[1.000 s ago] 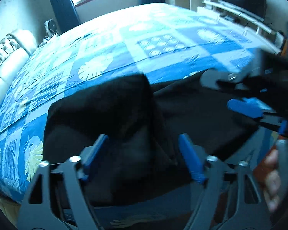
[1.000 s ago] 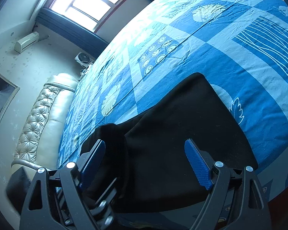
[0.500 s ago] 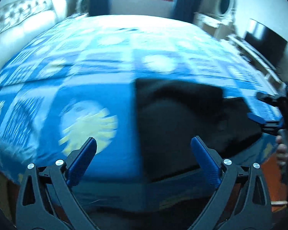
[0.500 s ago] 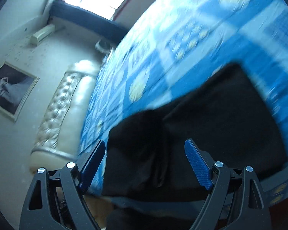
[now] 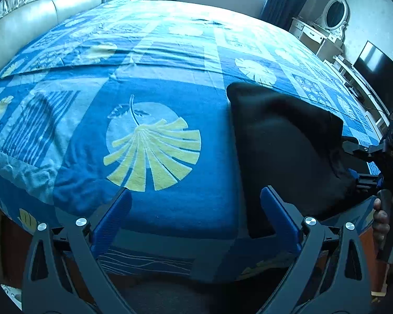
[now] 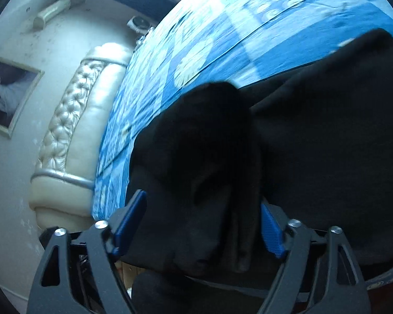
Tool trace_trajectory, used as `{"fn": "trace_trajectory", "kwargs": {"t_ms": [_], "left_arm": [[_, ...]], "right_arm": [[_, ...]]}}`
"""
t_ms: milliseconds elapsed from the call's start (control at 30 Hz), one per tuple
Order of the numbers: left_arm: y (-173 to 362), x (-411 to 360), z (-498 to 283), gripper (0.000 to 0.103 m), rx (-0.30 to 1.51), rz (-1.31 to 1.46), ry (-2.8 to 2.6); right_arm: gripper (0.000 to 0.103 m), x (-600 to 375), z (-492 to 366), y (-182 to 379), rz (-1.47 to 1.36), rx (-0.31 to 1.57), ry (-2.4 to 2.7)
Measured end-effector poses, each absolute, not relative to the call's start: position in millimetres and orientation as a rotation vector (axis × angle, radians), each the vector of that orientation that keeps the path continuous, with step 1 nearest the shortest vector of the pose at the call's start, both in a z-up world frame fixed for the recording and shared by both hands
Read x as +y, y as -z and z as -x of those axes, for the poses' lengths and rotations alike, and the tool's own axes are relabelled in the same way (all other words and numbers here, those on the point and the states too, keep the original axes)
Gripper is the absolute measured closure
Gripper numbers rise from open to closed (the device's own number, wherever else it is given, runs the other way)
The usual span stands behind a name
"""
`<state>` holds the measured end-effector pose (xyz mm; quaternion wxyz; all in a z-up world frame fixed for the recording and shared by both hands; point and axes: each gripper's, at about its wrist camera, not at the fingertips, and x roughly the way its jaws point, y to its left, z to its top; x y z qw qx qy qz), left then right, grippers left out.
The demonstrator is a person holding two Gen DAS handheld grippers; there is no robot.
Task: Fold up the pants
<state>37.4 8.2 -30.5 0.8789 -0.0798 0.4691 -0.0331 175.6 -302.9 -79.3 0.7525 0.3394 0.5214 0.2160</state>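
Pants [image 5: 288, 151], black, lie in a folded bundle at the near edge of the bed [image 5: 149, 78], on the blue patterned cover, at the end away from the headboard [image 6: 73, 130].

Left gripper [image 5: 196, 209]: a second ago it was over the black cloth; it has swung off to the side and now looks mostly at bare cover. Its fingers [image 5: 112, 217] have just spread and stand released, wide apart. Only the left edge of the pants reaches in by the right-hand finger; nothing is pinched.

Right gripper [image 6: 201, 222]: has come in close and low over the near fold. Its fingers [image 6: 271, 233] have just been closing, with a thick hump of cloth between them. Whether the pads already bite the cloth, cannot tell; the fabric is dark and blurred there. In the left view a hand [image 5: 382, 217] shows on its handle at the bundle's right end.

Reading: left has let go of a fold; right appears to be taking the next hold, probably to fold over or shift the bundle. Task looks well along, not finished.
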Motion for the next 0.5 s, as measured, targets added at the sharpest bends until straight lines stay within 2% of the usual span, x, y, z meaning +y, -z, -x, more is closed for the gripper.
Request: {"fn": "trace_trajectory", "kwargs": {"t_ms": [33, 67, 133, 167, 200, 233, 500], "left_arm": [[32, 8, -37, 0.004, 0.984, 0.168, 0.069], [33, 8, -37, 0.004, 0.987, 0.168, 0.069], [35, 7, -36, 0.004, 0.991, 0.162, 0.069], [35, 7, -36, 0.004, 0.991, 0.160, 0.069], [35, 8, -35, 0.004, 0.988, 0.159, 0.068], [35, 8, -36, 0.004, 0.986, 0.159, 0.068], [37, 15, -37, 0.004, 0.998, 0.191, 0.052]], "right_arm": [[0.057, -300, -178, 83, -0.741, 1.158, -0.478], [0.059, -296, -179, 85, -0.732, 1.173, -0.481], [0.073, -289, -179, 86, -0.672, 1.186, -0.469], [0.075, -289, -179, 84, -0.662, 1.179, -0.467], [0.083, -290, -178, 80, -0.667, 1.166, -0.467], [0.087, -292, -176, 77, -0.673, 1.152, -0.470], [0.090, -314, -159, 14, -0.669, 0.965, -0.510]]}}
